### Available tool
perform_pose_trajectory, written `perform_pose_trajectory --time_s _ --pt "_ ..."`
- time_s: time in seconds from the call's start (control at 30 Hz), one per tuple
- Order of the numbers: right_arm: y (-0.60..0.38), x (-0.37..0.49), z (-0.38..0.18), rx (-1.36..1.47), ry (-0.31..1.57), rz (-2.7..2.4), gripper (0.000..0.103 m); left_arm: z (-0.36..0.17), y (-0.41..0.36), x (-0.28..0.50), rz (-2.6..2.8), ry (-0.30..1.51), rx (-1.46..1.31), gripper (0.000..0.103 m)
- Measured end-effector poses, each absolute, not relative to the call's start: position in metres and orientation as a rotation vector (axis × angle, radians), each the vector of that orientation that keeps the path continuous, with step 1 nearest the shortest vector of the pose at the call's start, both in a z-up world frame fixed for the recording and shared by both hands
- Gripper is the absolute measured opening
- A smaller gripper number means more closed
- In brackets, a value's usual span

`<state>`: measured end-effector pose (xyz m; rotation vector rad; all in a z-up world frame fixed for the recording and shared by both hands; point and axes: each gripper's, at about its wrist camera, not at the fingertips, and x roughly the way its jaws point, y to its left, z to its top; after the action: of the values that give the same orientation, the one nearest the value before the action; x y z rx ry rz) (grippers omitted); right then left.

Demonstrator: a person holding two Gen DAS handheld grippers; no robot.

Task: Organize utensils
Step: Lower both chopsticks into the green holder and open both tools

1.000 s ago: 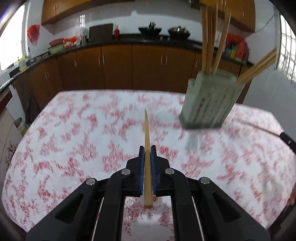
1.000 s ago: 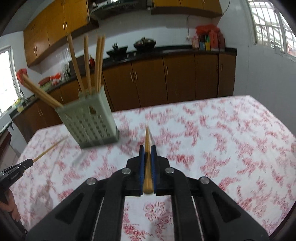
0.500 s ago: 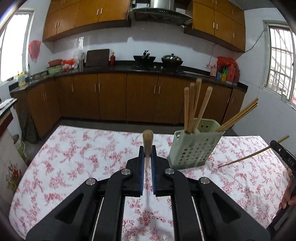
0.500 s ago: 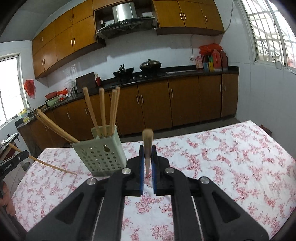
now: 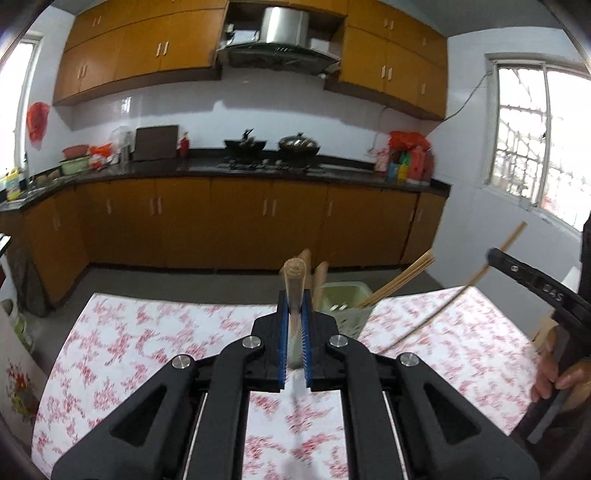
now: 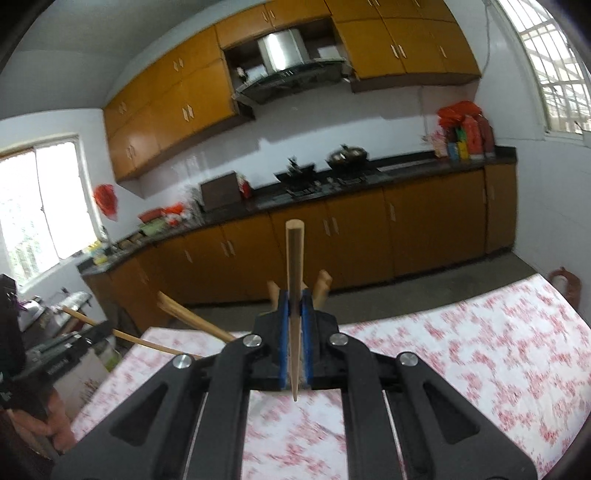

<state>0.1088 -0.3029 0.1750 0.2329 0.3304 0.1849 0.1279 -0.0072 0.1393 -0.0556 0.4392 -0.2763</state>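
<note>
Both grippers, left gripper (image 5: 294, 332) and right gripper (image 6: 294, 332), have risen, each clamping a chopstick (image 5: 294, 291)

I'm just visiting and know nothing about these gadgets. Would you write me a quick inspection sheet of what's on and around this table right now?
Surface: table under a white cloth with red flower print.
Job's things: pale green perforated plastic utensil holder with several wooden chopsticks in it; one more wooden chopstick in each gripper.
Clutter: nothing seen on the cloth.
Grippers: left gripper shut on a wooden chopstick; right gripper shut on another wooden chopstick.
Cables: a thin wire on the wall by the barred window.
Surroundings: kitchen with orange-brown wooden cabinets, dark countertop, two pans on the stove, steel range hood.
</note>
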Motion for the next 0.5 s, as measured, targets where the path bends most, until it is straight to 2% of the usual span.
perform_pose_trajectory --time_s 0.27,0.5 --pt "-0.281 0.120 0.215 0.194 0.222 0.214 0.008 0.175 -0.030 0.137 -0.331 0.375 -0.064 0.007" --pt "-0.270 0.147 0.215 0.153 0.176 0.179 0.008 0.168 -0.042 0.164 -0.310 0.414 -0.060 0.007"
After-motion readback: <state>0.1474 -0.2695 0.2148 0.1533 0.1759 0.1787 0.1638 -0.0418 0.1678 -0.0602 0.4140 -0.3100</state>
